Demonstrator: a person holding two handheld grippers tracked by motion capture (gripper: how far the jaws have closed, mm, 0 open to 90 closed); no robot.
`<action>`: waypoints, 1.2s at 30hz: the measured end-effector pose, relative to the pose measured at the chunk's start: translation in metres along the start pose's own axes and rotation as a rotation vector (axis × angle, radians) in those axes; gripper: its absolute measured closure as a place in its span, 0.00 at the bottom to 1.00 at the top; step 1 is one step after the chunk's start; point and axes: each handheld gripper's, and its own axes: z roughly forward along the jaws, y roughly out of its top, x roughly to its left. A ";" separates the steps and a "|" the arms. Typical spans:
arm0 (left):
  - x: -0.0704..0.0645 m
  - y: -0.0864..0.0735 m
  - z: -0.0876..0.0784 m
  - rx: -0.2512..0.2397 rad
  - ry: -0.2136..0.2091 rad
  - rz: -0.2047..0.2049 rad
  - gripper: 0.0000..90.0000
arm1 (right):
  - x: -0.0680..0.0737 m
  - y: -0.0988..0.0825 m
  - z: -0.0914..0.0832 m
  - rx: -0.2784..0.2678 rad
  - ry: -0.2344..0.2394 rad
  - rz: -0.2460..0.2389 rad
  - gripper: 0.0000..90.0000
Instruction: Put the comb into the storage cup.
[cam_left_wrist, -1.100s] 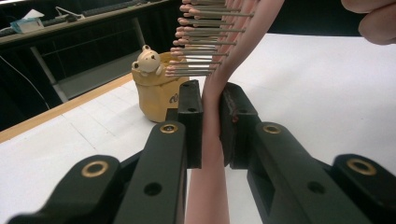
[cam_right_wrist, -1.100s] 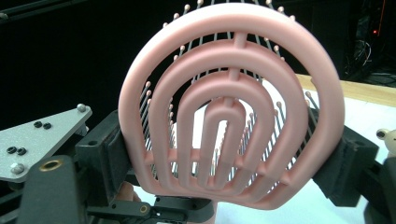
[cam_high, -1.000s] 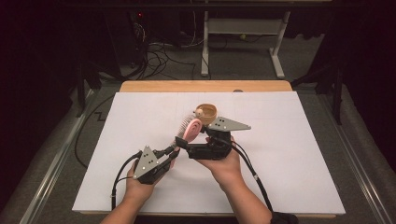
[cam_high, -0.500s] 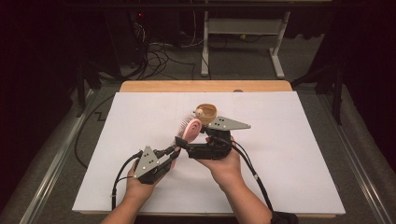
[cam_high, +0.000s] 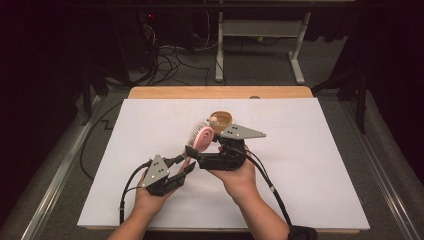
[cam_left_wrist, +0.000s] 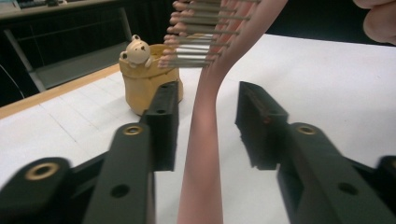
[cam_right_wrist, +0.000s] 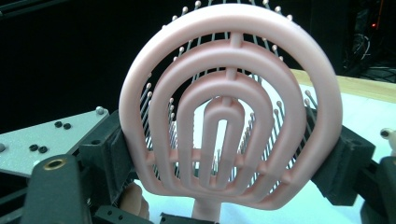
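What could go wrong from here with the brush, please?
The left gripper has just been opening, and its pads now stand clear of the brush handle, so the right gripper alone clamps the vented head by its rim. That rounded rim could slip or swing in the grip. The cup sits just beyond, and a falling brush might tip it.

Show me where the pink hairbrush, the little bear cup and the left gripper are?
pink hairbrush (cam_right_wrist: 229, 116): right gripper view, on the ribbed back of its head.
bear cup (cam_left_wrist: 144, 88): left gripper view, on its yellow wall below the bear.
left gripper (cam_left_wrist: 208, 126): left gripper view, midway between its parted jaws, around the brush handle.
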 end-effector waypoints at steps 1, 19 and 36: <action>0.001 0.000 0.000 0.003 -0.006 -0.012 0.62 | -0.001 0.000 0.000 0.000 -0.002 0.000 0.23; 0.018 -0.007 -0.006 0.020 -0.013 -0.096 0.30 | -0.012 0.003 -0.018 -0.016 -0.051 -0.010 0.23; 0.039 -0.017 -0.008 0.053 0.020 -0.127 0.00 | -0.027 0.003 -0.040 -0.032 -0.106 -0.023 0.23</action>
